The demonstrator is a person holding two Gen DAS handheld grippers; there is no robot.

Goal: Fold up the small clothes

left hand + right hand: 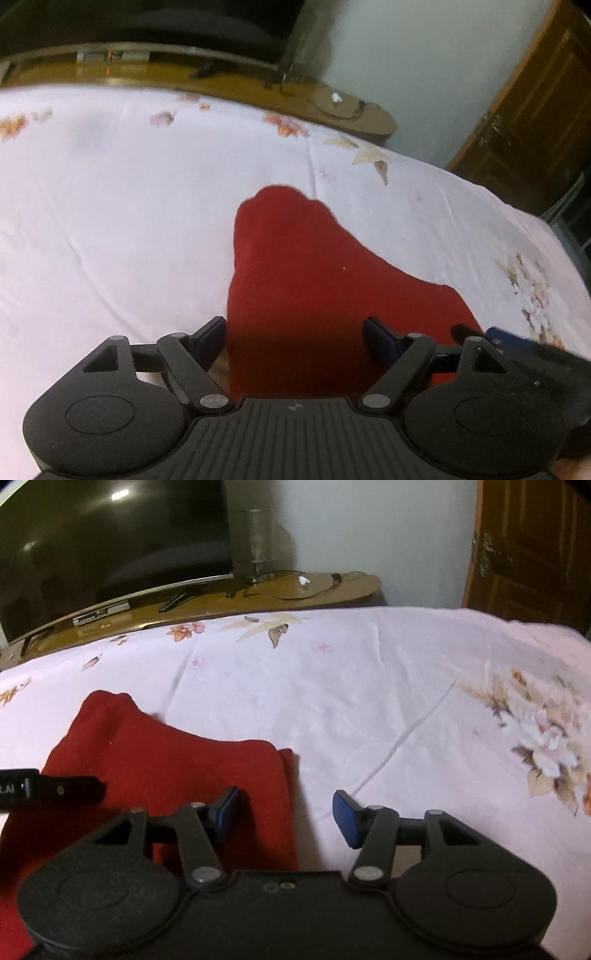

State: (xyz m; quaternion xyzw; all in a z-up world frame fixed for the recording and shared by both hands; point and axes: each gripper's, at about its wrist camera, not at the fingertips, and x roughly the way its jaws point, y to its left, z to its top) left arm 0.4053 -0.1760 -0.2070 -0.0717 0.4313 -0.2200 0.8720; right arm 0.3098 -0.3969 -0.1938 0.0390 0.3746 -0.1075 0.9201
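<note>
Closest to me, the left hand-held gripper (293, 334) hangs over the near part of a red garment (295, 266), tilted down toward it. Its jaws stand wide apart, and the red cloth shows in the gap between them. The blue pads (376, 334) press on nothing that I can see, so it has hold of nothing. Whether the fingertips brush the cloth I cannot tell.

Just beside it, the right hand-held gripper (286, 814) hovers at the garment's right edge. Its jaws are about half open. One blue pad (229, 812) lies over the red fabric and the other (345, 818) over the bare sheet, with the folded edge of the cloth in the gap. It grips nothing either.

The red garment (166, 760) lies on the bed, on a pale pink bedsheet (369, 701) printed with flowers. It looks partly folded, with a rounded end pointing away from me and a doubled layer along its right side.

Beyond the bed stands a long wooden surface (325, 587) with cables and a small white scrap on it. A large dark television (110, 546) sits on its left end. Behind it is a pale wall, and at the far right a brown wooden door (532, 546).
</note>
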